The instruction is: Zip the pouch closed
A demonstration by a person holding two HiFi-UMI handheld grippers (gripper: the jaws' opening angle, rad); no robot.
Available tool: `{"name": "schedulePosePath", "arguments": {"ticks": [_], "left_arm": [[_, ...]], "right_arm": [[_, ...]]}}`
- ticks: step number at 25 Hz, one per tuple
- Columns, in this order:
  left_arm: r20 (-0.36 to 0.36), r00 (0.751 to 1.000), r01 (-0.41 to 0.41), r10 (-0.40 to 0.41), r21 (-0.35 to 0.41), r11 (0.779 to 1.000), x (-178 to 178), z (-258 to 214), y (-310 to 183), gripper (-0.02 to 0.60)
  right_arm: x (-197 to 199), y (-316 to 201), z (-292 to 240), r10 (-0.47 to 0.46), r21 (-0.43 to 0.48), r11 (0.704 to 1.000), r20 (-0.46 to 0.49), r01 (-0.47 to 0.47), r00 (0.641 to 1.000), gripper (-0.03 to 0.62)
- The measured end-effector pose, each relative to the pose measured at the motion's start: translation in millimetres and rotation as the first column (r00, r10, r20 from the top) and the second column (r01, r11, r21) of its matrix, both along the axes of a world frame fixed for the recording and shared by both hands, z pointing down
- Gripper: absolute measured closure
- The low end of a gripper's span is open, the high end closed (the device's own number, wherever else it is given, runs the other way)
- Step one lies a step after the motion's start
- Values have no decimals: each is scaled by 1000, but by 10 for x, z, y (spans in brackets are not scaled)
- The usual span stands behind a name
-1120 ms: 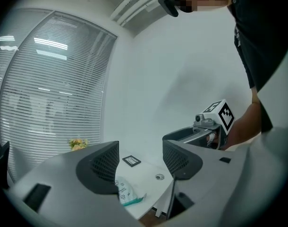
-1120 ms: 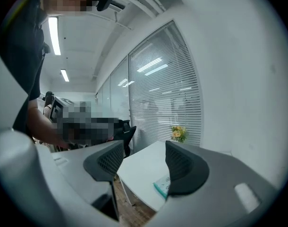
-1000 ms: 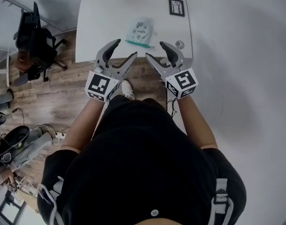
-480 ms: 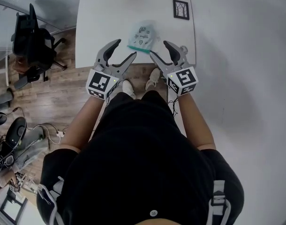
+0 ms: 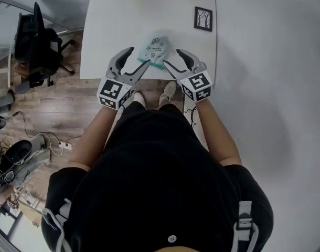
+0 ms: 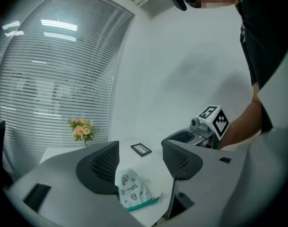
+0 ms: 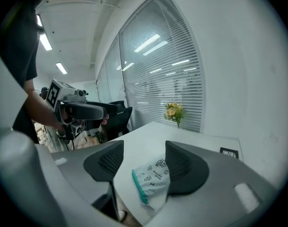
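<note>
Left tongs (image 5: 139, 56) and right tongs (image 5: 171, 57) apart; pale printed pouch (image 5: 155, 49), teal zip edge, flat on table (image 5: 102, 25)

White table (image 5: 107, 41) on wood floor (image 5: 55, 119), black chair (image 5: 34, 46), blinds (image 6: 49, 79) behind.

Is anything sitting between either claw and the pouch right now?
Nothing visible. The pouch lies near the front edge of the table, with the open left claw and open right claw flanking it. The picture frame lies farther back, out of the way.
</note>
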State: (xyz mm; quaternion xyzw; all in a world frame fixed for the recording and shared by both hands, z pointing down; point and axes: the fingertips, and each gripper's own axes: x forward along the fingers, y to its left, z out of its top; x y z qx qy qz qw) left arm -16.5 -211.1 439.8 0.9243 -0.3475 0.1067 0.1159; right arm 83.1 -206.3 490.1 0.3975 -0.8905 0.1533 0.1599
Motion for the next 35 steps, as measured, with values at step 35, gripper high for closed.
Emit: {"name": "schedulePosePath", "arguments": {"ticks": [35], "left_arm": [[155,985,-31,73,-260,965,720,1499,250,314]], "right_arm": [[183,285,1714,-480,-338,863,-325,374,815,324]]}}
